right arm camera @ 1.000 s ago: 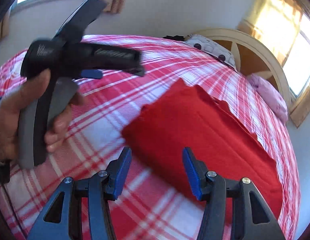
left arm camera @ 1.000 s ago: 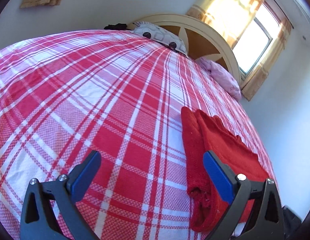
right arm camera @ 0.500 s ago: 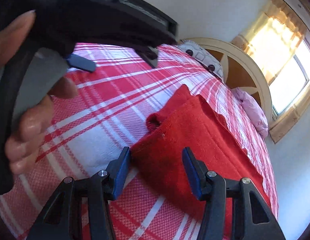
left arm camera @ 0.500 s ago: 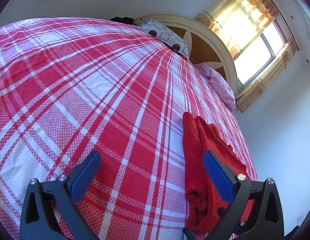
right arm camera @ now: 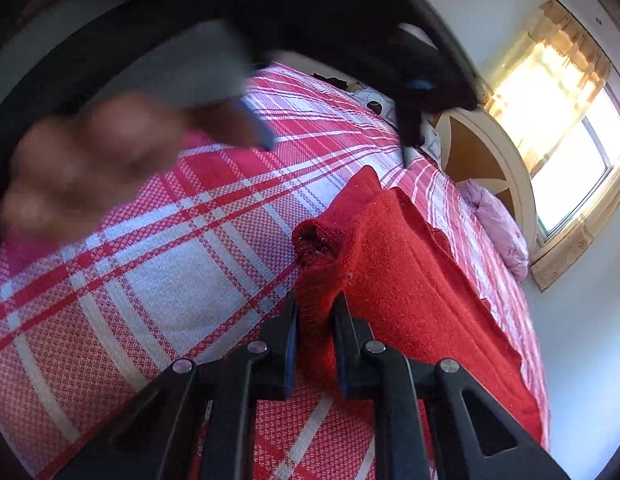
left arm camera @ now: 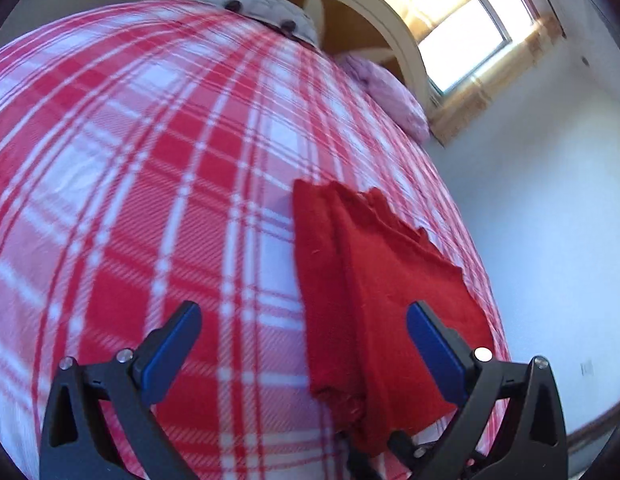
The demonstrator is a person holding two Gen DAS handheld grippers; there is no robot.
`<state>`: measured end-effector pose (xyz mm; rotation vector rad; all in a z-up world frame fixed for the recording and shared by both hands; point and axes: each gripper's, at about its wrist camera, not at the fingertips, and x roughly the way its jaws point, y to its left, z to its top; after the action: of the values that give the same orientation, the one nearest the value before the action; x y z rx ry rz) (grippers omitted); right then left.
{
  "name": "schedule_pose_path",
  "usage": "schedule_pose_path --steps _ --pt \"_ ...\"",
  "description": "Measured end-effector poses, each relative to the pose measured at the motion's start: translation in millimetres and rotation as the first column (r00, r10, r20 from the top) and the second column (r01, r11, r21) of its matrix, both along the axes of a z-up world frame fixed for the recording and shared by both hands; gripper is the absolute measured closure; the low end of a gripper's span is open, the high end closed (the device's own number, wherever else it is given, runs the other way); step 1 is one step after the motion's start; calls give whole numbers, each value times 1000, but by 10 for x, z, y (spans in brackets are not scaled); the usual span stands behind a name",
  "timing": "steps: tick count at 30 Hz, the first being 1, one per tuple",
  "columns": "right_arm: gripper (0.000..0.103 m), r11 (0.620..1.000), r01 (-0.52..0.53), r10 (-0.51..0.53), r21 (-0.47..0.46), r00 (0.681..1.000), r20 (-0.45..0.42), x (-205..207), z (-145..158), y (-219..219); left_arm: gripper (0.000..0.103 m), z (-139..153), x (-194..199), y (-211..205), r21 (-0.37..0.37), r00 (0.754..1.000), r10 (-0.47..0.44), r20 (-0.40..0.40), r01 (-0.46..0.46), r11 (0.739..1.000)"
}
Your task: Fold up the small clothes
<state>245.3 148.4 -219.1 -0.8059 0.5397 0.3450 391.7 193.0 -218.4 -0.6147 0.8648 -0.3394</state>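
Right gripper [right arm camera: 316, 312] pinching near corner of red knitted garment [right arm camera: 410, 276]; long axis runs away toward headboard. Left gripper [left arm camera: 303, 336] spread, hovering above, empty.

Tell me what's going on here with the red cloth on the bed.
A person is folding a red knit garment on a bed with a red-and-white plaid cover, holding tongs in each hand. The right tongs are shut on the garment's near corner. The left tongs are open above the cover and the garment's edge, gripping nothing. The garment lies partly folded, not yet finished.
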Motion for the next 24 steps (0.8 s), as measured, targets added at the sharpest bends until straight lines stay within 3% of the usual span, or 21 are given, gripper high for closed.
schedule_pose_path --steps 1,6,10,13,15,17,20,21,22,24 --pt "87 1000 1 -1 -6 1000 5 -9 -6 8 0 19 86 -25 6 1000 -28 -6 28 1000" --pt "87 1000 0 0 11 1000 -6 -16 10 -1 0 37 490 -197 172 995 -91 -30 95 980" --pt "87 1000 0 0 12 1000 -5 -22 6 0 0 -111 681 -217 179 991 -105 -81 119 977" --pt "87 1000 0 0 17 1000 -8 2 12 -7 3 -105 701 -247 191 994 -98 -51 106 976" --pt "87 1000 0 0 18 1000 -9 25 11 -14 24 -101 725 -282 199 993 -113 -40 119 973" --pt "87 1000 0 0 21 1000 -10 43 13 -23 34 -102 745 -306 206 992 -119 -40 125 970" --pt "87 1000 0 0 28 1000 -12 62 15 -37 58 -111 767 -356 206 988 -149 -33 152 966" --pt "87 1000 0 0 30 1000 -12 74 17 -46 76 -109 767 -369 199 987 -160 -26 162 967" --pt "87 999 0 1 36 1000 -14 76 23 -53 87 -103 769 -375 196 986 -167 -14 166 966" --pt "88 999 -3 4 54 1000 -24 82 45 -76 92 -57 749 -373 201 987 -162 7 157 967"
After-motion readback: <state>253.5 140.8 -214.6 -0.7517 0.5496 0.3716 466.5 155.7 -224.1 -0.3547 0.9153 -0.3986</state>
